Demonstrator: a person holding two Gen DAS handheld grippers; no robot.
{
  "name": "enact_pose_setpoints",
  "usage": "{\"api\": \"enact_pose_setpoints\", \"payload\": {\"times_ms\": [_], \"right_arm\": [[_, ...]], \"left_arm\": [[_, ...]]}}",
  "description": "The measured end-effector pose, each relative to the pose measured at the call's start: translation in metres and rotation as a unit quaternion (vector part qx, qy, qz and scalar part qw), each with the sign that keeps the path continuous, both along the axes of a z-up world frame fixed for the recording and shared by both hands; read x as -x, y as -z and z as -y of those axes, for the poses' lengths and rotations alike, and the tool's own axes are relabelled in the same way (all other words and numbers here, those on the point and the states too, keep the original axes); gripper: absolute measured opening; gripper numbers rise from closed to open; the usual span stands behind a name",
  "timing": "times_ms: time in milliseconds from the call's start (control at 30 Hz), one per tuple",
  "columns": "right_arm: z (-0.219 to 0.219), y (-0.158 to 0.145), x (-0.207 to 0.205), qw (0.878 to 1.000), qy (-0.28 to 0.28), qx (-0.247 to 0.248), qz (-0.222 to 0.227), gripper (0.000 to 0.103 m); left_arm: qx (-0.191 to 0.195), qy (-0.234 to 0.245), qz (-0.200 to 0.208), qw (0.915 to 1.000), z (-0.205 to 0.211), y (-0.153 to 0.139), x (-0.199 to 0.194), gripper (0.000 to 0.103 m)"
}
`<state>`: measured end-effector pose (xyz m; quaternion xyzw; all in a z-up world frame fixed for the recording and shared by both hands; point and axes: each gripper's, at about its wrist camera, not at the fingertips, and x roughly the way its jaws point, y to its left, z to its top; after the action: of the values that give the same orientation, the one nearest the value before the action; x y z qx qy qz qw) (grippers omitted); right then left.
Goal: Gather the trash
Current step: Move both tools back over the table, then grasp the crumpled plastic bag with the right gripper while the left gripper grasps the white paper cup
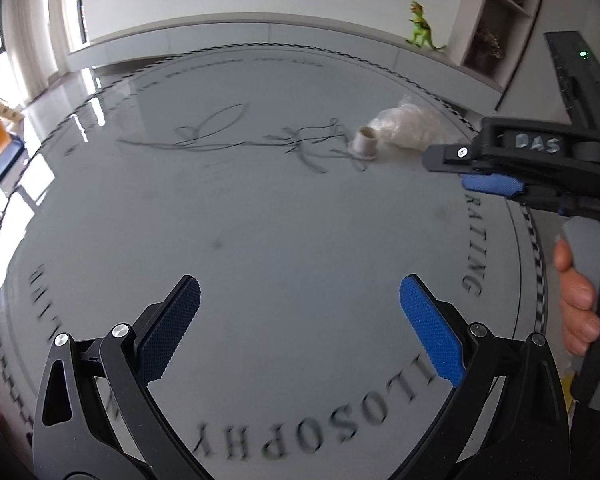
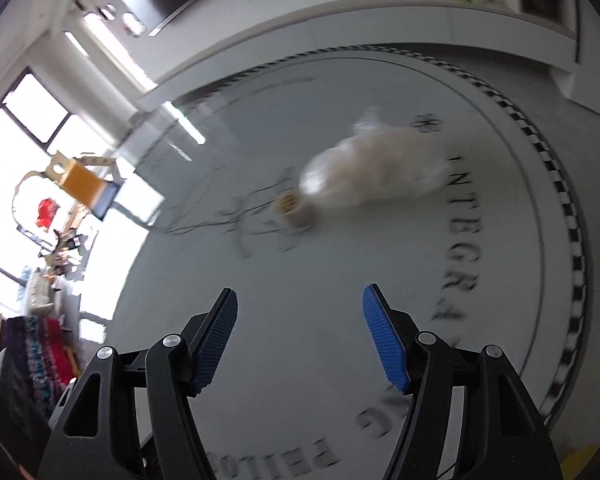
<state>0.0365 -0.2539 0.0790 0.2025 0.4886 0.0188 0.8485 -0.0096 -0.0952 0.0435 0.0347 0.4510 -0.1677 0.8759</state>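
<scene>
Both grippers are empty with their jaws spread apart: my left gripper [image 1: 300,320] hangs over the near part of the round counter [image 1: 260,220], and my right gripper [image 2: 300,332] hangs over its right side, pointed inward. In the left wrist view the right gripper [image 1: 476,172] shows side-on at the counter's right edge, its tips just short of the trash.

The trash sits toward the far right of the counter, on the printed line drawing: a small paper cup [image 1: 366,142] and, touching it on the rim side, a crumpled clear plastic bag [image 1: 410,126]. From my right gripper they lie straight ahead and a little right, the cup [image 2: 294,210] nearest and the bag [image 2: 380,172] stretching away behind it toward the counter's far right edge. The right view is blurred, so I cannot tell how the cup stands there; from the left it looks mouth up.

My right hand is clearly nearer, so I judge it should take the cup first.
</scene>
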Motion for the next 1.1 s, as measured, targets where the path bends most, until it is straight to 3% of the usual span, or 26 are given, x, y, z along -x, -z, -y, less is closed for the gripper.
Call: {"api": "enact_pose_setpoints", "payload": {"times_ms": [300,533,733,833,900,967,1100], "right_arm": [[0.028,0.021,-0.032,0.998,0.026,-0.053,-0.032,0.068],[0.040,0.025,-0.058,0.994,0.066,-0.074,-0.048,0.074],[0.048,0.029,-0.073,0.989,0.109,-0.074,-0.063,0.075],[0.046,0.026,-0.083,0.991,0.110,-0.045,-0.062,0.075],[0.043,0.026,-0.086,0.993,0.096,-0.030,-0.058,0.055],[0.042,0.024,-0.086,0.995,0.084,-0.024,-0.048,0.043],[0.050,0.011,-0.076,0.996,0.088,0.016,-0.015,0.040]], "left_arm": [[-0.025,0.040,0.014,0.9988,0.047,0.003,-0.048,0.097],[-0.017,0.048,0.005,0.9987,0.068,0.013,-0.091,0.097],[-0.018,0.053,0.008,0.9984,0.076,0.022,-0.108,0.097],[-0.012,0.049,-0.003,0.9987,0.077,0.026,-0.116,0.097],[-0.017,0.045,-0.005,0.9988,0.080,0.028,-0.120,0.097],[-0.013,0.046,-0.006,0.9988,0.083,0.029,-0.125,0.097],[0.016,0.047,-0.008,0.9987,0.088,0.027,-0.134,0.097]]}}
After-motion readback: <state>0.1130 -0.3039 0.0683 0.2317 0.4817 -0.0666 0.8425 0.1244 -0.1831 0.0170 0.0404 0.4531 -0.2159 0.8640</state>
